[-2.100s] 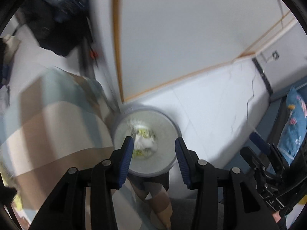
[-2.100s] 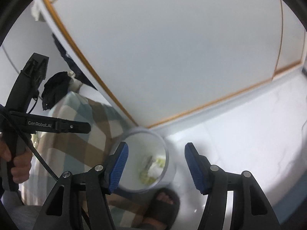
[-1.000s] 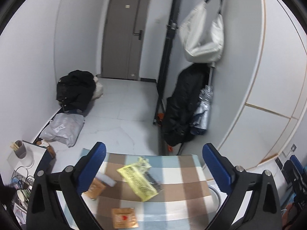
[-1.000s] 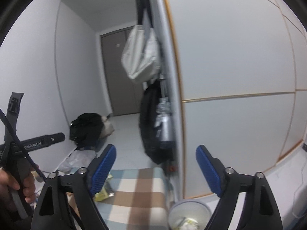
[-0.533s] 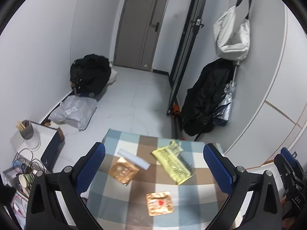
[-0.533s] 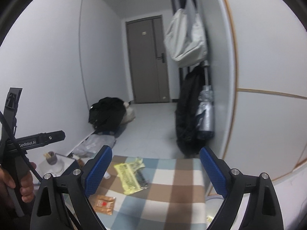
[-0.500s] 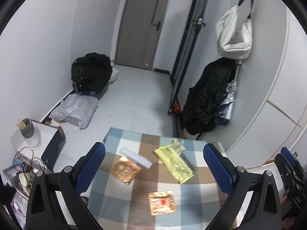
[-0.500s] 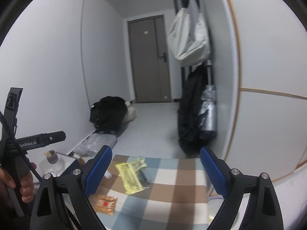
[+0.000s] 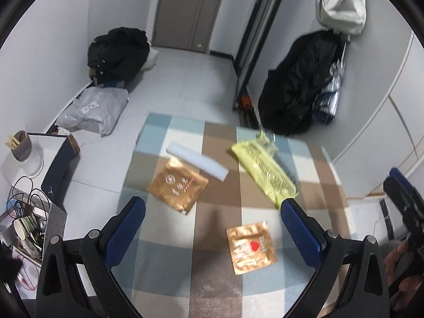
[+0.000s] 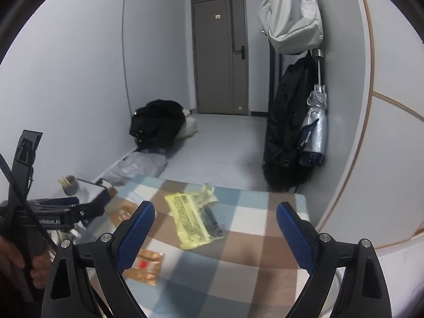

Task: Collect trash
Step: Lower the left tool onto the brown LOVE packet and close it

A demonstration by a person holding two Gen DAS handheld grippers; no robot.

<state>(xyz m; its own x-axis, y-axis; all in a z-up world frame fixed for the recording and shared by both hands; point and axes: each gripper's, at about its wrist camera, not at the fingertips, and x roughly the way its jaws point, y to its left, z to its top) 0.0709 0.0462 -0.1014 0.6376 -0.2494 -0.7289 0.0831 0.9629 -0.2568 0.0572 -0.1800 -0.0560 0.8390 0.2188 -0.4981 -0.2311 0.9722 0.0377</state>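
A small table with a checked blue, brown and white cloth (image 9: 212, 278) holds several pieces of trash. A yellow wrapper (image 9: 265, 172) lies at the far right; it also shows in the right wrist view (image 10: 193, 217). A white paper strip (image 9: 197, 163) lies at the far left, partly over a gold wrapper (image 9: 177, 186). A gold packet with a red heart (image 9: 250, 246) lies nearest, also in the right wrist view (image 10: 144, 263). My left gripper (image 9: 212, 212) is open and empty above the cloth. My right gripper (image 10: 214, 217) is open and empty above the table.
A low side table at the left holds a white cup (image 9: 25, 153), cables and a paper cup (image 9: 22, 228). Black bags (image 9: 119, 53) and a grey parcel (image 9: 92, 111) lie on the floor. A black coat (image 9: 299, 84) and an umbrella (image 10: 315, 132) hang at the right wall.
Both grippers swung up from the white bin on the floor to face the table, with their jaws wider open. In the last half second the left gripper tilted down and closer to the trash.
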